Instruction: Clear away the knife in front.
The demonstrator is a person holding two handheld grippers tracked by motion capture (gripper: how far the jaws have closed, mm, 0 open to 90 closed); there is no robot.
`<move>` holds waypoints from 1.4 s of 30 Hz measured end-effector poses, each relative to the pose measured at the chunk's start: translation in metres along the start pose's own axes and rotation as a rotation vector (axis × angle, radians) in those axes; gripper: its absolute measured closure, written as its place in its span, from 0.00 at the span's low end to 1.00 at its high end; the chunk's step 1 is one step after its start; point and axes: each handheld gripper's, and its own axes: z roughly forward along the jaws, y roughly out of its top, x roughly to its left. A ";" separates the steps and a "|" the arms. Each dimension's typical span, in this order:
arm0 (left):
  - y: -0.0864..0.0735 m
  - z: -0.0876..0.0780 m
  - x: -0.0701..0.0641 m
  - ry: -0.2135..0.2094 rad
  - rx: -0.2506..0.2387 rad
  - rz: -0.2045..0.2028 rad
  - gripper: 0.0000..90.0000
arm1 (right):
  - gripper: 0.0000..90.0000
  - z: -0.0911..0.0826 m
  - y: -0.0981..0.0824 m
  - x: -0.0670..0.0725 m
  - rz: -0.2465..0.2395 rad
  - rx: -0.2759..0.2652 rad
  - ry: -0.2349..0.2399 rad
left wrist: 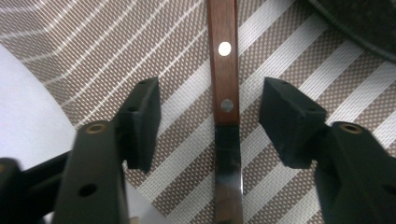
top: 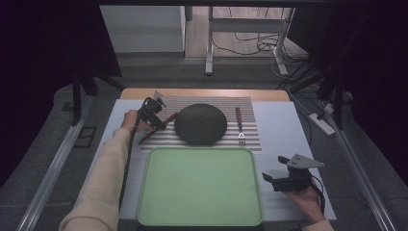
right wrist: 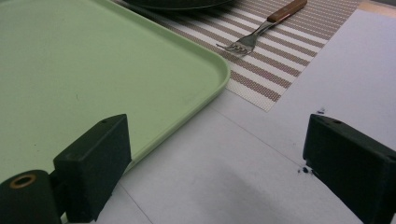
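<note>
One light green tray (top: 199,185), smooth plastic with rounded corners and a low raised rim, lies nearest the person, between the two grippers and nearer the right one. The right gripper (top: 272,179), held in the right hand (top: 304,196) just off the tray's right edge, hovers over the plain white table cover (top: 288,130); its jaws stand wide apart with nothing between them, and in the right gripper view the tray's corner (right wrist: 205,60) sits just beyond the left jaw. Past the tray lies one woven placemat (top: 250,139), rectangular, striped brown and white, its mesh texture plain in the left gripper view (left wrist: 93,51). On it rest three things: one dark round plate (top: 200,123) with a matte, speckled surface in the middle, one fork (top: 239,126) with metal tines and a wooden handle to the plate's right (well beyond the right gripper, tines pointing toward the person), and one knife (top: 161,126) to the plate's left. The left gripper (top: 155,124), held in the left hand (top: 130,119), is down over that knife, jaws apart and straddling it without touching: the left gripper view shows the knife (left wrist: 226,116) running straight up the gap, its shiny steel blade nearest the camera and its reddish wooden handle, set with two metal rivets, extending away beyond the jaw tips.
</note>
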 end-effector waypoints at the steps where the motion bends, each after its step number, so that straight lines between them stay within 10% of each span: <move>1: 0.000 0.000 0.001 -0.013 0.001 0.001 0.49 | 0.09 0.000 0.000 0.000 0.001 0.002 0.000; 10: 0.005 -0.001 0.007 -0.048 0.020 0.001 0.82 | 0.09 0.001 0.000 -0.001 0.005 0.004 0.000; 42: 0.006 -0.017 -0.001 0.035 0.071 0.066 0.86 | 0.09 0.001 0.000 0.000 0.005 0.006 -0.001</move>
